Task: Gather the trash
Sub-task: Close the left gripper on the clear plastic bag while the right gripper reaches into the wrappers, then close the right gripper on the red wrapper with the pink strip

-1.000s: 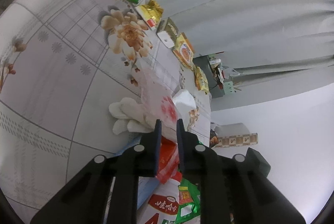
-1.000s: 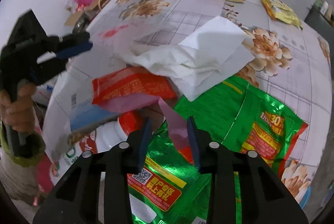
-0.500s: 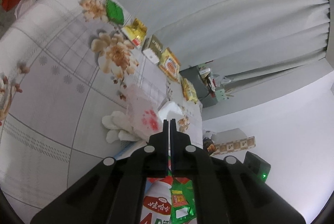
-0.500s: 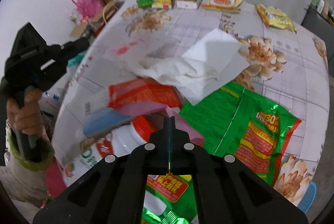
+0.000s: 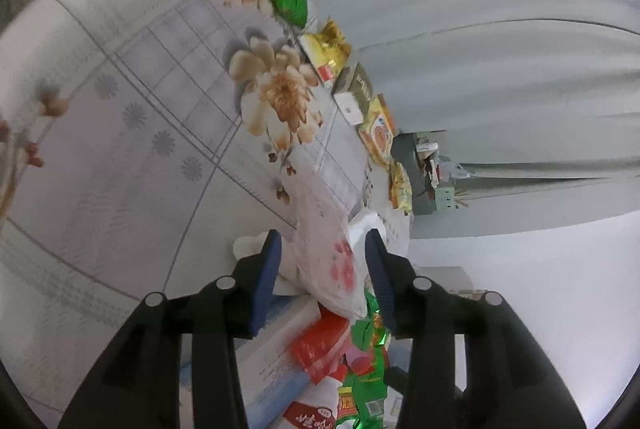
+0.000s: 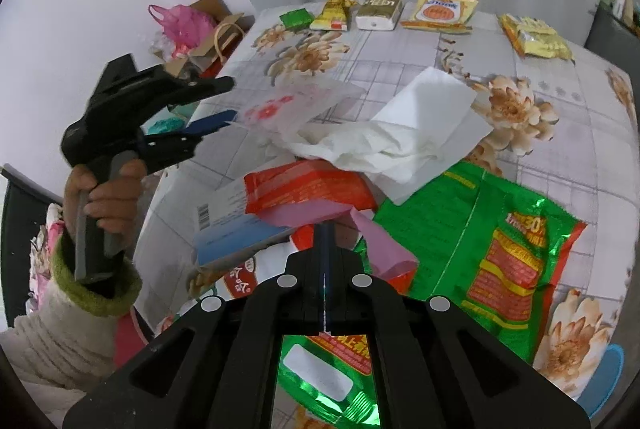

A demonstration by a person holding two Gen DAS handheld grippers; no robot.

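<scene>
A heap of trash lies on the flowered table [image 6: 560, 77]: a white tissue [image 6: 400, 137], a red wrapper [image 6: 308, 185], a green foil bag [image 6: 480, 229] and a blue-and-white box [image 6: 232, 229]. My right gripper [image 6: 326, 229] is shut on a pink wrapper strip [image 6: 384, 249] at the heap's near side. At the left, a hand holds my left gripper [image 6: 229, 101]. Its jaws are opening around a clear wrapper with red print [image 6: 280, 109]. In the left wrist view that clear wrapper [image 5: 332, 261] lies loose between the spread fingers of the left gripper [image 5: 322, 269].
Along the table's far edge lie a green packet [image 6: 296, 17], a yellow packet [image 6: 334, 13], a small box [image 6: 378, 11], an orange packet [image 6: 444, 9] and another yellow packet [image 6: 534, 37]. A pink bag [image 6: 180, 25] and paper bags sit on the floor beyond the left corner.
My left jaws, shut half a second ago, now stand apart around the clear wrapper. My right jaws closed on the pink strip and rose a little.
</scene>
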